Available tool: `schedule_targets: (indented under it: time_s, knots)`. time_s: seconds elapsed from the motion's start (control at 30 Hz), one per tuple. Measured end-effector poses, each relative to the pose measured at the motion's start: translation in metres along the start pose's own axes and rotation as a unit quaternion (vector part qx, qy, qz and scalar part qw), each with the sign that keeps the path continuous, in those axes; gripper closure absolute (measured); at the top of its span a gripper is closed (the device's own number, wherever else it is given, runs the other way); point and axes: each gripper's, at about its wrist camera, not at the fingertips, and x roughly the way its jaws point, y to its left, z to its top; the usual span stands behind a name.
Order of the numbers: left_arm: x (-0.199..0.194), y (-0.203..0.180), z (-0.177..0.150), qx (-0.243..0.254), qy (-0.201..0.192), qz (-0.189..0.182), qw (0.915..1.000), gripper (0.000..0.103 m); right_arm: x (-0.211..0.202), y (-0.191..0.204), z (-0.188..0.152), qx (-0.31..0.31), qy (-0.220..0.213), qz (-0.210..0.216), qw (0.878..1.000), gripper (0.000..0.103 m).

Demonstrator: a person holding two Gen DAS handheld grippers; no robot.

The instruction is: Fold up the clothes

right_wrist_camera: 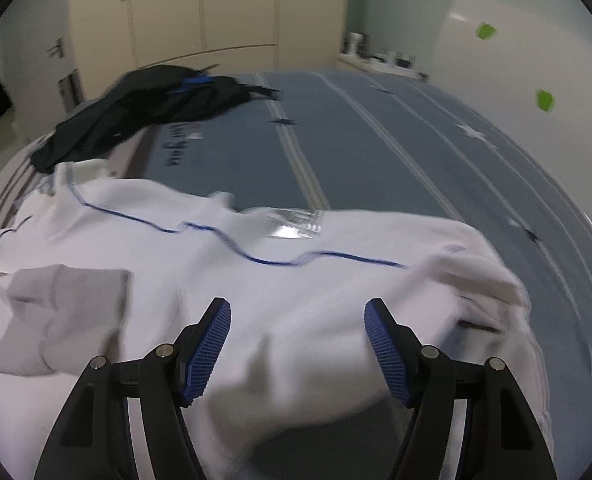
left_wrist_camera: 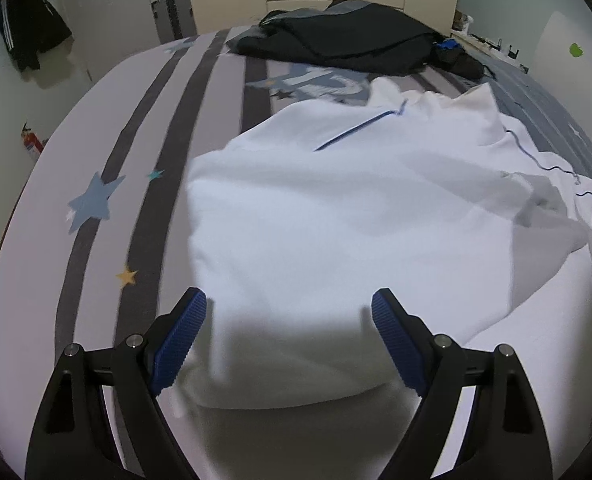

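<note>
The bed (left_wrist_camera: 144, 128) fills most of both views, its cover striped pale and dark grey with printed stars on the side seen by the left wrist camera, and blue with thin pale stripes (right_wrist_camera: 376, 128) on the side seen by the right wrist camera. Behind it stands a run of cream wardrobe doors (right_wrist_camera: 200, 8).

A white garment (left_wrist_camera: 336, 220) lies spread and rumpled across the near part of the bed, directly under both tools. A thin blue piping line (right_wrist_camera: 224, 236) runs across it, a grey panel (right_wrist_camera: 64, 304) shows at its left in the right wrist view, and one bunched end (right_wrist_camera: 476, 284) is blurred. Farther back on the bed, well apart from the white garment's main body, lies a pile of dark clothes (left_wrist_camera: 348, 36), with a small bright blue patch among them (right_wrist_camera: 194, 80). A black jacket with white stripes (left_wrist_camera: 28, 32) hangs by the door at the far left.

The left hand-held gripper (left_wrist_camera: 288, 308) hangs above the white cloth with its blue ribbed pads spread wide and nothing between them. The right hand-held gripper (right_wrist_camera: 296, 316) is likewise spread over the garment, empty, pads clear of the fabric.
</note>
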Motion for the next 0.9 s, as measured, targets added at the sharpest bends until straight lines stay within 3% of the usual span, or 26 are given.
schedule_targets:
  time_s: [0.27, 0.5, 0.83, 0.87, 0.9]
  knots:
    - [-0.03, -0.029, 0.004, -0.034, -0.019, 0.016, 0.9991, 0.02, -0.006, -0.108, -0.028, 0.048, 0.028, -0.045, 0.997, 0.037]
    - [-0.033, -0.045, -0.005, -0.053, -0.003, 0.04, 0.9978, 0.02, -0.019, -0.188, -0.081, 0.111, 0.069, -0.056, 0.99, 0.037]
    - [-0.045, -0.083, -0.003, -0.024, -0.008, 0.035, 0.9991, 0.02, -0.022, -0.197, -0.137, 0.164, 0.109, 0.006, 0.98, 0.037]
    - [-0.046, -0.086, -0.002, -0.019, -0.01, 0.035, 0.9992, 0.02, -0.019, -0.196, -0.139, 0.165, 0.113, 0.008, 0.98, 0.041]
    - [-0.047, -0.088, -0.001, -0.016, -0.01, 0.035, 0.9992, 0.02, -0.016, -0.195, -0.141, 0.167, 0.117, 0.009, 0.979, 0.055]
